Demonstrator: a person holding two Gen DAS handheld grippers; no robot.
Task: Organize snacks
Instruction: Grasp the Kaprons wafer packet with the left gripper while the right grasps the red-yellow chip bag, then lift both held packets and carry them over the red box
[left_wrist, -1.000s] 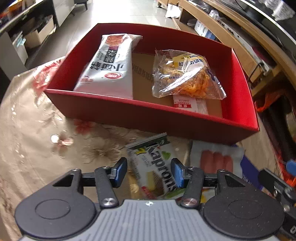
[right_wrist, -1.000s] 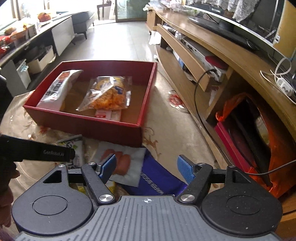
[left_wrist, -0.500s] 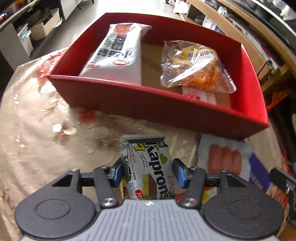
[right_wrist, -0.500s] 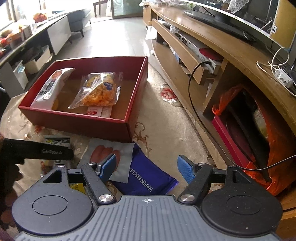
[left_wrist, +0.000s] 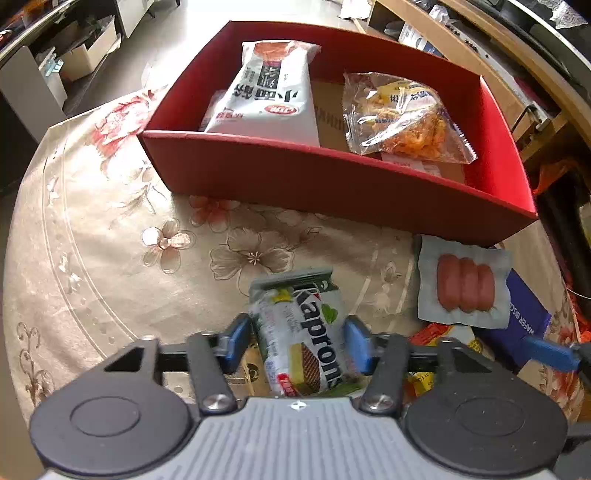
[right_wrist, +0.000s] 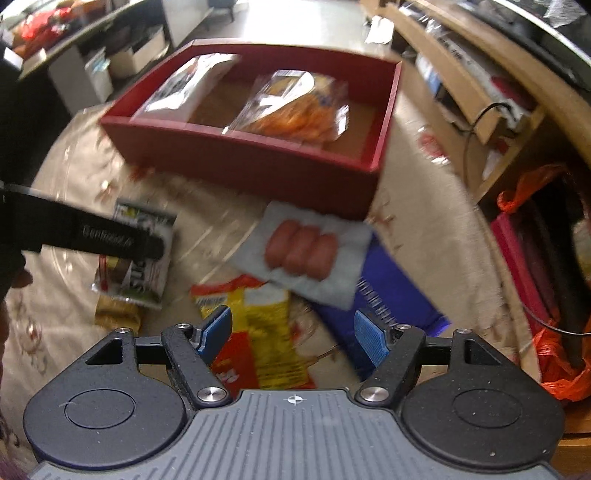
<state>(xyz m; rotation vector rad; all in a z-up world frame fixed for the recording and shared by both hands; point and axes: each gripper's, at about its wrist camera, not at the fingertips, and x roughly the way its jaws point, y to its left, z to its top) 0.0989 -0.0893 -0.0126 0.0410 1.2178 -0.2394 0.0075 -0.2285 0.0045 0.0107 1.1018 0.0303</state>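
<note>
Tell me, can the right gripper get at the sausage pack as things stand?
Probably yes. The right gripper is open and empty, and the sausage pack lies uncovered just ahead, on top of the blue wafer bag, with nothing between them but a yellow packet lying flat.

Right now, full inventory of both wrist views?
red box: 1, red, far side of table
white snack pack: 1, white, in box, left
clear snack bag: 1, clear with orange contents, in box, right
Kaprons wafer pack: 1, grey-green, between left gripper's fingers
sausage pack: 1, pale with three sausages, before box, overlapping blue pack
wafer biscuit pack: 1, blue, under sausage pack
yellow-red packet: 1, before right gripper
floral tablecloth: 1, beige
left gripper: closed on Kaprons pack
right gripper: open, empty
</note>
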